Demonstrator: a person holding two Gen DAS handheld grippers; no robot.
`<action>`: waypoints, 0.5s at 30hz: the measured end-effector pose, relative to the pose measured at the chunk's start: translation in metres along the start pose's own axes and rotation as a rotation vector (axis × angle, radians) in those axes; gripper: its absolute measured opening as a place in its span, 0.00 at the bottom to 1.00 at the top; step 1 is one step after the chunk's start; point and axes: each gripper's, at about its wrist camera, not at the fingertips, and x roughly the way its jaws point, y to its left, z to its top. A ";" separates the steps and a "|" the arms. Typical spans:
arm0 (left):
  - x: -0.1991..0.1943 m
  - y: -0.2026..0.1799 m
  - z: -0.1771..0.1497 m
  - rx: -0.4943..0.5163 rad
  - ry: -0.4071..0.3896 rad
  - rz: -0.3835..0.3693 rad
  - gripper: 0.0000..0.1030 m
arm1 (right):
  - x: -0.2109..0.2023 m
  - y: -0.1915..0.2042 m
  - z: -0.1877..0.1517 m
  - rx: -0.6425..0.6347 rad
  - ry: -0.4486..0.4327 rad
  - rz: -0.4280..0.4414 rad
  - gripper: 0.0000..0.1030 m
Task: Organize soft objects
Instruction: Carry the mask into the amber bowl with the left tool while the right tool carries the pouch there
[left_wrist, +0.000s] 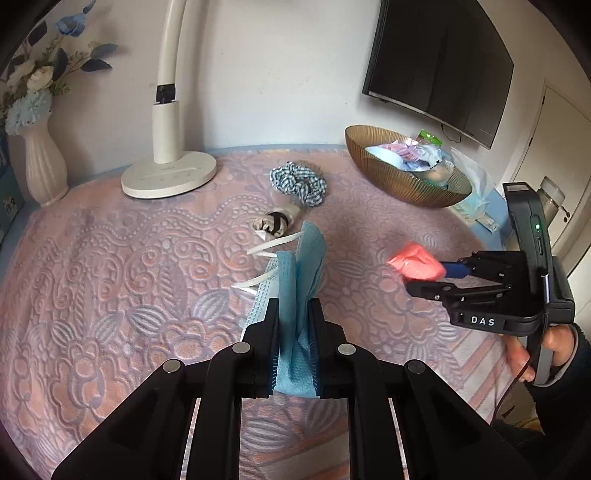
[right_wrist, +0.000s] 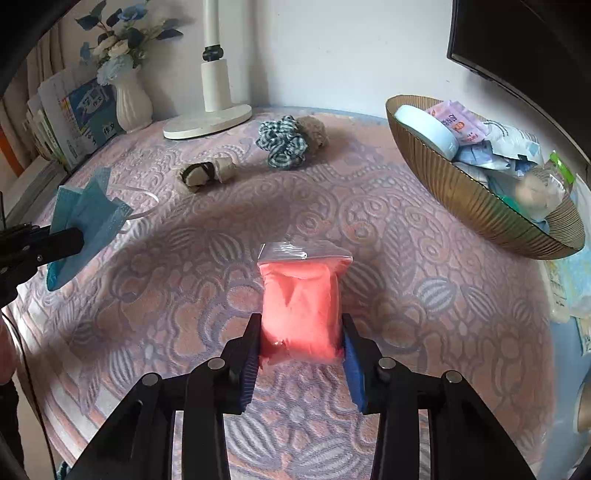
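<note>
I am reading "DAS" in white letters on the body of my right hand-held gripper (left_wrist: 424, 277), seen at 3 o'clock in the left wrist view. Chinese characters are showing on the blue book cover (right_wrist: 92, 110) beside the white vase (right_wrist: 133, 101) at 10 o'clock in the right wrist view; the rest of its print is too small for me to read.

My left hand-held gripper (left_wrist: 294, 328) is clamping a crumpled blue face mask (left_wrist: 299, 280), its white ear loops trailing toward the worktop (left_wrist: 110, 277). My right hand-held gripper is pinching a clear zip bag of pink putty (right_wrist: 301, 302), lifted off the patterned cover.

The ribbed gold bowl (right_wrist: 480, 206) is sitting at 2 o'clock in the right wrist view, holding a round white tin (right_wrist: 424, 129), a pink printed tissue pack (right_wrist: 458, 123) and crumpled wrappers. A checked scrunchie (right_wrist: 282, 144) and a rolled sock (right_wrist: 207, 173) are lying near the lamp base (right_wrist: 207, 123).
</note>
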 end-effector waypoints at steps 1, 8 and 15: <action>-0.002 -0.002 0.002 0.002 -0.007 -0.008 0.11 | -0.003 0.000 0.001 0.007 -0.011 0.024 0.37; -0.017 -0.027 0.045 0.050 -0.073 -0.060 0.10 | -0.062 -0.012 0.023 0.022 -0.177 0.070 0.37; 0.007 -0.068 0.134 0.059 -0.124 -0.097 0.11 | -0.132 -0.089 0.070 0.158 -0.397 -0.074 0.37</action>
